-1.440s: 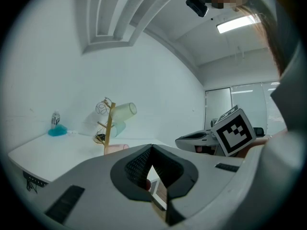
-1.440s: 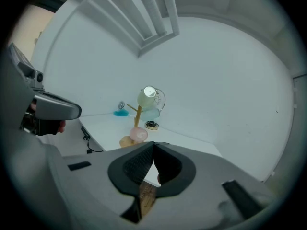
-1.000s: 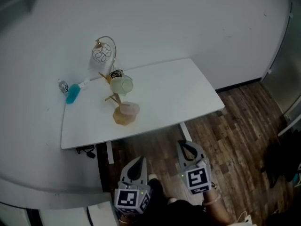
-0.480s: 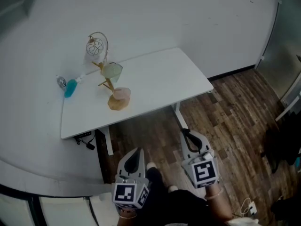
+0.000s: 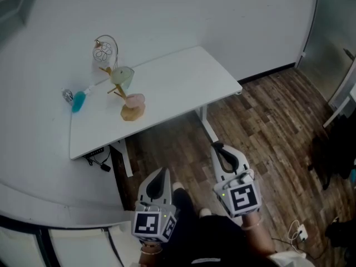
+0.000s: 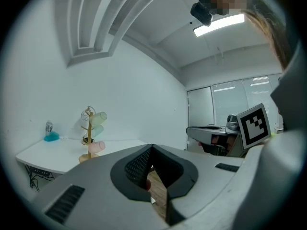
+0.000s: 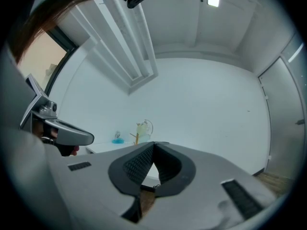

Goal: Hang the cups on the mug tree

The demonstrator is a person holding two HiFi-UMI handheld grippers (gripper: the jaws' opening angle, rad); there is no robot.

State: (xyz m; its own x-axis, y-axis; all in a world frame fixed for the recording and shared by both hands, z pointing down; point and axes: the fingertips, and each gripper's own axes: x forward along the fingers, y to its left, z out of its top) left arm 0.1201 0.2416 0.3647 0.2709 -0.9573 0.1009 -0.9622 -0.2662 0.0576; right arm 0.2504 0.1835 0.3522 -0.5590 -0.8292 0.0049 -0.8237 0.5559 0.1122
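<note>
Both claws shut and empty, well back from the mug tree (image 5: pixel 119 90).

We logged the left gripper (image 5: pixel 161 174) and the right gripper (image 5: pixel 218 148) side by side above the wood floor (image 5: pixel 261 121). Both were on the near side of the mug tree and well apart from it. Each pair of jaws was pressed together at the tips with nothing between them. The tree stood upright on the white table (image 5: pixel 183 82) and carried three cups. A pale green cup (image 6: pixel 99 118) hung at the top, a mint cup (image 6: pixel 96 130) just below it, and a pink cup (image 6: pixel 96 146) lowest, near the tree's wooden base. A blue item (image 5: pixel 78 100) lay to the left of the tree. A wire stand (image 5: pixel 103 49) rose just behind the tree.
</note>
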